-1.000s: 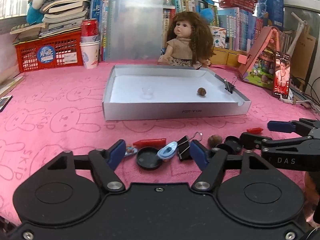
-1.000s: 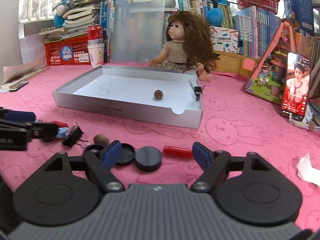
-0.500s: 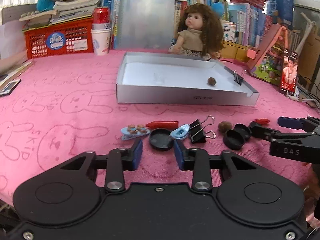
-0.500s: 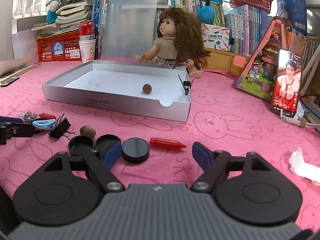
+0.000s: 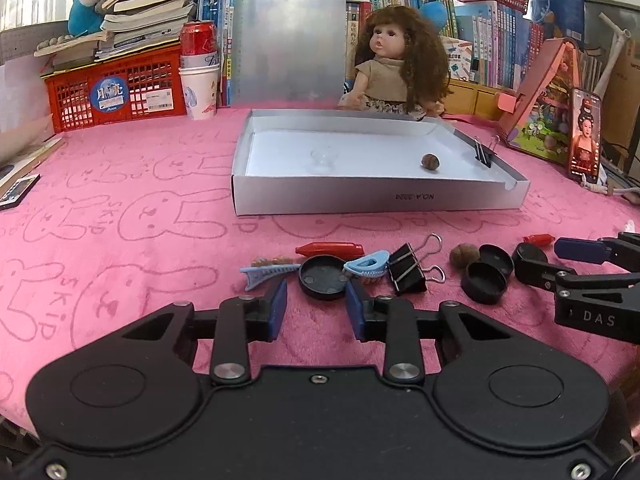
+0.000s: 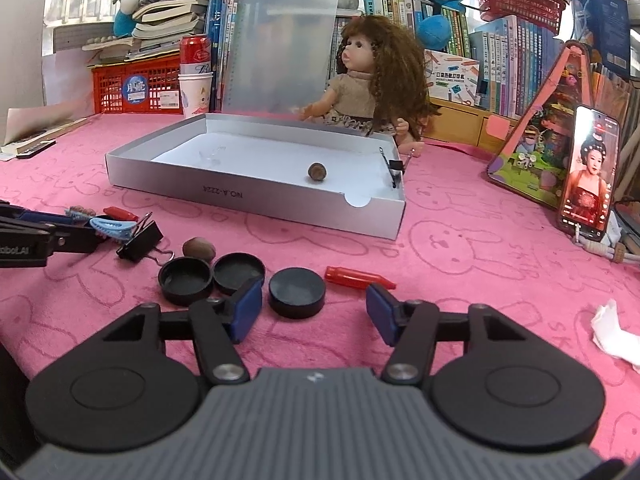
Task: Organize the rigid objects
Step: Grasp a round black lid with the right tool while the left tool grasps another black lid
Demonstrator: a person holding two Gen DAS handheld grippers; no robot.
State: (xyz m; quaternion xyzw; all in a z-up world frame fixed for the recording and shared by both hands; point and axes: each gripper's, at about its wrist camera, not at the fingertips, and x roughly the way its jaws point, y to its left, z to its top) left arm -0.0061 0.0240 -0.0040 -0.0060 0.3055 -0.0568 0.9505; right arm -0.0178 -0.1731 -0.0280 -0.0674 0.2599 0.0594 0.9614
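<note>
My left gripper [image 5: 317, 308] stands with a narrow gap between its blue pads, and a black lid [image 5: 322, 276] lies just ahead of the tips, untouched. Around that lid lie a red cap [image 5: 330, 248], two blue hair clips [image 5: 366, 264], a binder clip [image 5: 408, 272] and a nut [image 5: 464, 256]. My right gripper [image 6: 314, 310] is closing. A black round cap [image 6: 296, 292] sits between its tips, and the pads do not touch it. A red piece [image 6: 356, 277] and two more lids [image 6: 186, 280] lie beside it.
A shallow silver box [image 5: 380, 196] stands behind the row and holds a nut [image 5: 431, 161], with a binder clip [image 5: 482, 154] on its right wall. A doll [image 5: 400, 60], a red basket [image 5: 116, 88], books and a phone [image 6: 588, 176] line the back. White tissue [image 6: 614, 328] lies at right.
The left jaws have come in from wide apart to a narrow gap. The right jaws have narrowed around the black cap. The objects on the cloth have not moved.
</note>
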